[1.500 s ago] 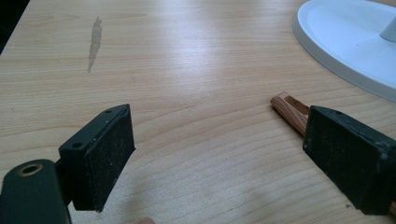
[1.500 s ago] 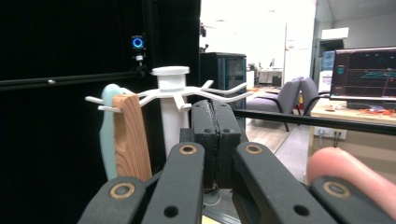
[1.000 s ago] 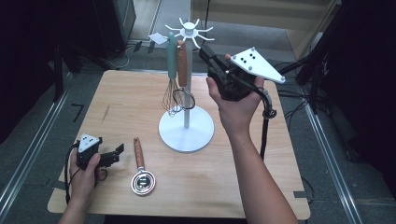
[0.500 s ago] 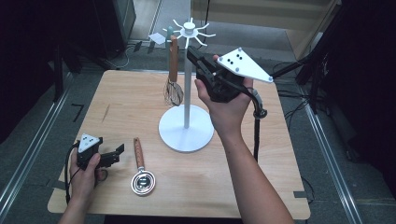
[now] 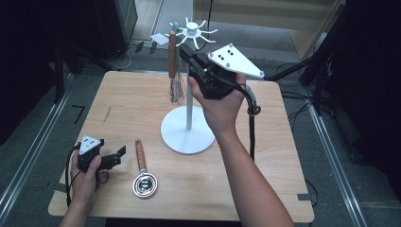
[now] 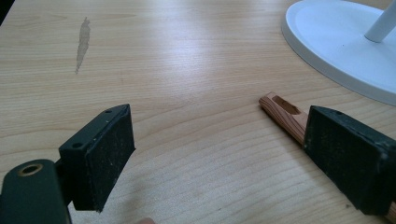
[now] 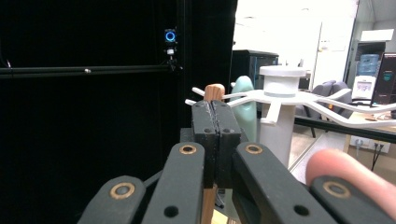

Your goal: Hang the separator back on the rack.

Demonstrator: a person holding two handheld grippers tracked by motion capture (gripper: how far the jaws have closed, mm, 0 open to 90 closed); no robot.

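Note:
A white utensil stand (image 5: 188,135) with spoke hooks (image 7: 285,95) stands mid-table. A whisk with a wooden handle (image 5: 173,61) hangs from one hook, and a teal-handled utensil (image 7: 245,109) hangs behind it. My right gripper (image 5: 183,50) is raised beside the stand's top with its jaws pressed together, tips (image 7: 215,109) right at the whisk's handle (image 7: 215,91); nothing is clamped between them. My left gripper (image 5: 119,154) rests open on the table. The wooden handle (image 6: 285,112) of a small metal strainer (image 5: 143,182) lies just inside its right jaw, untouched.
The wooden table (image 5: 265,156) has free room to the right of the stand's round base. A grey stain (image 6: 83,44) marks the left part of the table. Black frame rails and cables run on the floor around the table.
My right gripper has shifted left at the stand's top, and the whisk has swung left with it. The teal-handled utensil has moved behind the whisk. The left gripper has stayed put.

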